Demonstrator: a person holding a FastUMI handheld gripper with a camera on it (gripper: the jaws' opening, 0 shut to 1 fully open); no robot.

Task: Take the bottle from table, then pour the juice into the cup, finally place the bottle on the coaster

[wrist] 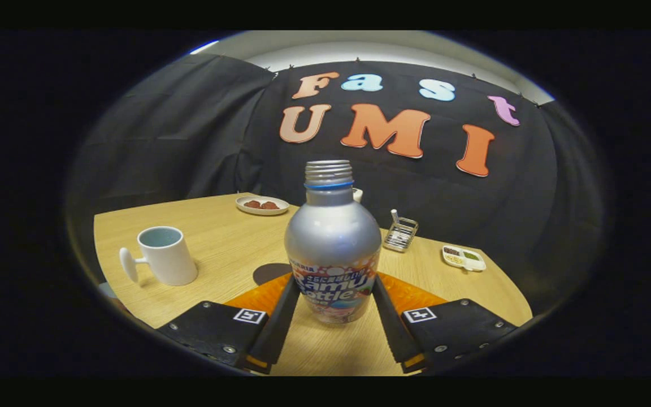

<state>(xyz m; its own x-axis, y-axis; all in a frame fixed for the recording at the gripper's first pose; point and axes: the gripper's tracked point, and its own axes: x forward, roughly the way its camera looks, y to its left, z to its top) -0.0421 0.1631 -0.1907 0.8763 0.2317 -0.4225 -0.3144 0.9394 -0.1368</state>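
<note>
A silver bottle [332, 237] with a colourful label and an uncapped threaded neck stands upright between my fingers. My gripper [334, 282] is shut on it, both fingers pressing the label's sides. I cannot tell whether its base rests on the wooden table [224, 249] or hangs just above it. A white cup [164, 255] with a pale blue inside stands to the left beyond the fingers, its handle pointing left. A dark round coaster [266, 273] lies just behind the left finger, partly hidden by that finger and the bottle.
Farther back on the table are a small plate with red pieces [262, 204], a wire rack [400, 233] and a white divided dish [463, 258] on the right. A small white object [357, 194] peeks out behind the bottle's neck. The black cloth wall closes in the table's far side.
</note>
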